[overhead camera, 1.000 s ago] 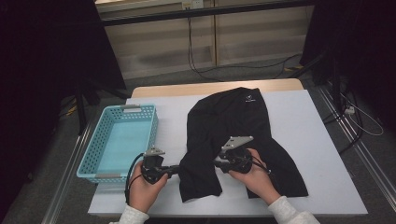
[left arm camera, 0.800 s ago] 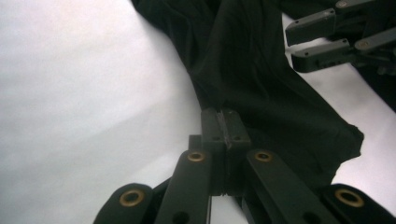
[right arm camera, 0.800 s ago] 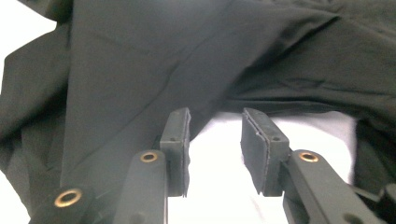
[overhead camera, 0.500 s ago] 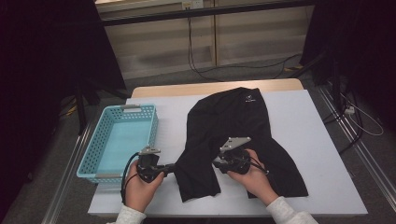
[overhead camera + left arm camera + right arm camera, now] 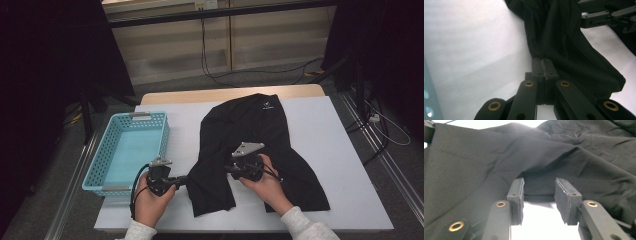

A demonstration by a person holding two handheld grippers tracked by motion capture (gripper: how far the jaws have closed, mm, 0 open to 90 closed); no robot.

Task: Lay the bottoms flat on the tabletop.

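Garment handling on a white-covered table [image 5: 345,150]: a pair of black shorts [image 5: 260,135] is spread at the middle of the table, waistband at the far side and legs toward the near edge, with a light blue mesh basket [image 5: 100,160] well apart at the left. The left gripper [image 5: 181,181] is clenched on the outer edge of the left leg; in the left gripper view the pads [image 5: 539,67] are seen pressed together with a thin fold of cloth drawn taut between them. The right gripper [image 5: 231,168] is released, its jaws standing apart over the crotch area between the two legs; in the right gripper view the hem of the fabric [image 5: 544,172] arches just beyond the pads [image 5: 517,190], with white table visible beneath. For a clean fold, the open jaws are best slid under that lifted edge so that a single layer, not a bunched wad, is taken. The left grip is judged secure and should be kept low, so that the cloth is not dragged across the table before both edges are held
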